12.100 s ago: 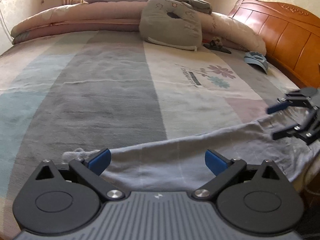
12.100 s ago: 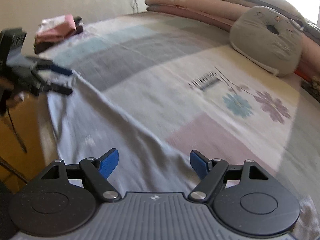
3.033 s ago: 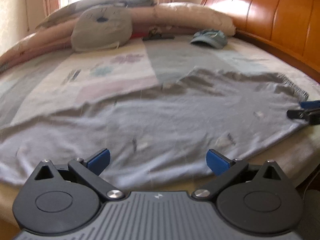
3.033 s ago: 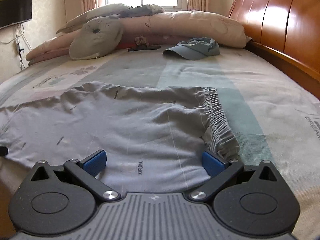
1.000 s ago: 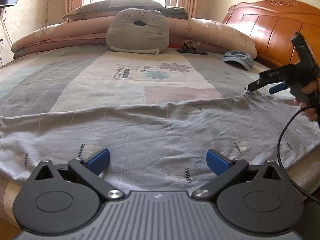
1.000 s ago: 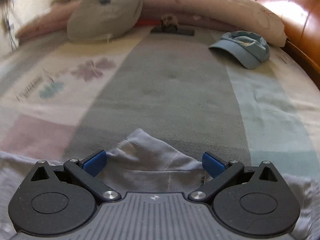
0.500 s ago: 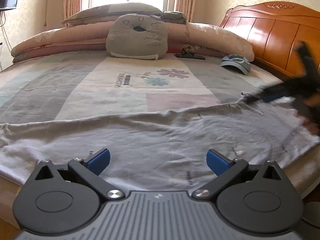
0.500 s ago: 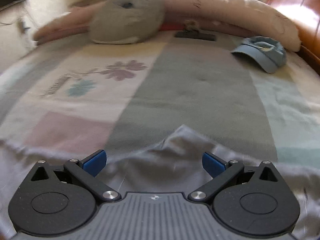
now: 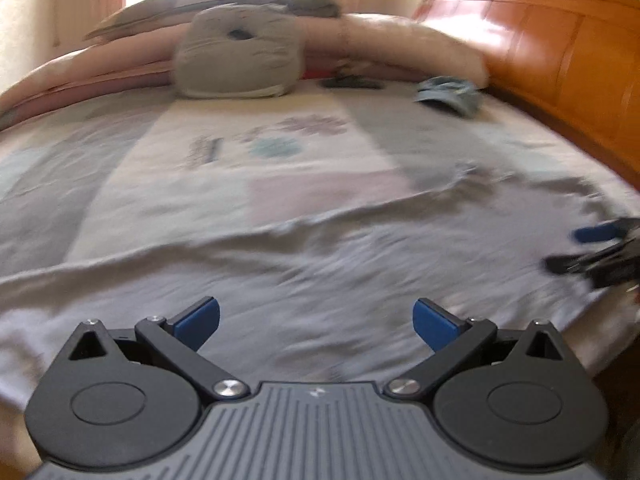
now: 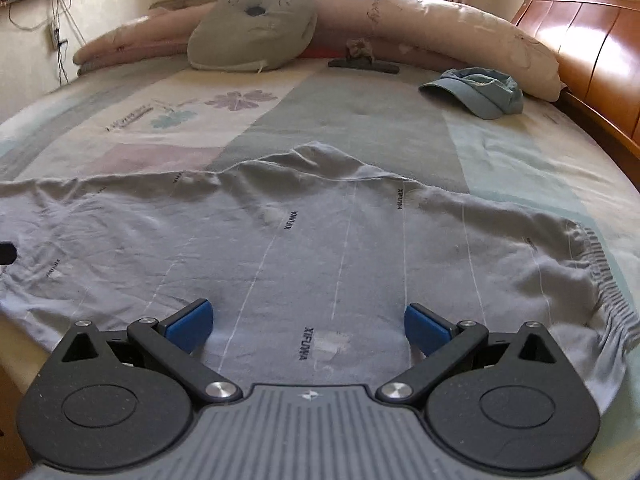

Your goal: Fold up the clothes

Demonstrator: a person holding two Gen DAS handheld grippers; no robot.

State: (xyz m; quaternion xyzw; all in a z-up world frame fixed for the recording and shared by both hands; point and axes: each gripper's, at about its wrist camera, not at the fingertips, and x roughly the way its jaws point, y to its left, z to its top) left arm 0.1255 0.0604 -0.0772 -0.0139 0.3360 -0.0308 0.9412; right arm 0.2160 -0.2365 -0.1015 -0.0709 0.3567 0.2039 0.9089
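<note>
- We see the grey trousers (image 10: pixel 320 240) lying flat on the bed (image 10: pixel 360 120), near its front edge, long axis running left to right.
- Their gathered waistband (image 10: pixel 600 272) points right, towards the wooden headboard (image 10: pixel 592 32); the legs stretch off to the left.
- Our right hand-held gripper (image 10: pixel 307 326) hovers over the seat area with jaws spread wide, nothing between them.
- Our left hand-held gripper (image 9: pixel 316 322) is likewise wide apart and empty above the leg cloth; this view is blurred.
- A blue cap (image 10: pixel 476 90) and a grey cushion (image 10: pixel 252 38) lie well beyond the trousers.
</note>
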